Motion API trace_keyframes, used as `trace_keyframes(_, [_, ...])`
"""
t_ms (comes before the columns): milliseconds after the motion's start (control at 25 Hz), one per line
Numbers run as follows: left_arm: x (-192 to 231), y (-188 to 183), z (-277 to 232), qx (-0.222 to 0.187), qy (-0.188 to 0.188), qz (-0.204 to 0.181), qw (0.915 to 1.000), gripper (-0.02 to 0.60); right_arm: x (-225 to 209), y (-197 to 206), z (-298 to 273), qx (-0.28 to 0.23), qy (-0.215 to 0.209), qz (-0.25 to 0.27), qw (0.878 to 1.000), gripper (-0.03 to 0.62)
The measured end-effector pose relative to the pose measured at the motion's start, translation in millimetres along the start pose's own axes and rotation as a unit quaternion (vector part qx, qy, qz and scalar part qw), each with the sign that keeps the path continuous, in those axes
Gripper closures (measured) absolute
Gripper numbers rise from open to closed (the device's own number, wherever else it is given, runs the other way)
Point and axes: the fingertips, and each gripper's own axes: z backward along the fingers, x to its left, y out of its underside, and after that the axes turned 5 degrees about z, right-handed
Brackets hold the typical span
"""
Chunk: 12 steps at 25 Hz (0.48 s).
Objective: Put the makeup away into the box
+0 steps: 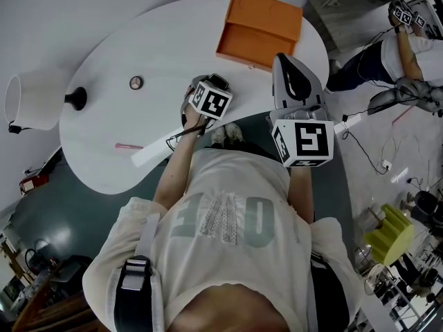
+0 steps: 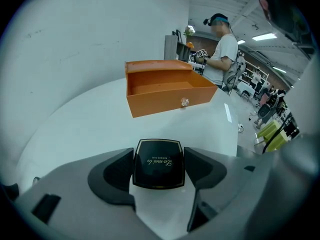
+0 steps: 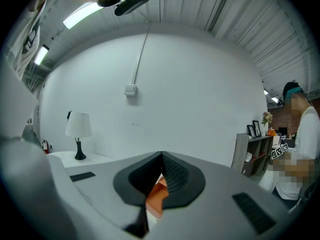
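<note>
Left hand-held gripper [image 2: 159, 168] is pinching the black compact [image 2: 158, 161]. It's flat, lid up, squarish, and faces the open orange box [image 2: 167, 91]. Right hand-held gripper [image 3: 160, 160] is pressed together, empty.

- compact [image 2: 158, 165]: black lid, high gloss; thin gilt rim and gilt lettering.
- left gripper [image 2: 158, 158]: grey plastic shell, matt. Its pads [image 2: 117, 172] are black, dull and rubber-like.
- right gripper [image 3: 161, 170]: same grey matt shell. Its pads [image 3: 173, 172] are black and finely ribbed.
- marker cube [image 1: 210, 99]: flat white faces with matt black print.
- box [image 2: 165, 91]: orange, smooth, matt, no grain showing. Cannot tell whether card or leather.
- knob [image 2: 184, 102] on the box front: small, clear, glassy.
- table [image 2: 90, 129]: white, smooth, faint sheen.
- lamp [image 3: 78, 126]: white cloth-like shade, black stem and base.
- shirt [image 1: 221, 185]: pale, soft knitted cloth.
</note>
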Motion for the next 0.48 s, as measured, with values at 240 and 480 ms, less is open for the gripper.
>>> trace_keyframes(240, [7.6, -15.8, 13.7, -0.041, 0.000, 0.015, 0.9991, 0.268, 4.9, -3.4, -2.2, -0.004, -0.005, 0.005, 1.000, 0.589])
trace_keyframes(480, [13.7, -86.5, 95.0, -0.178, -0.019, 0.029, 0.9835, 0.268, 6.5, -9.8, -2.1, -0.012, -0.011, 0.004, 1.000, 0.589])
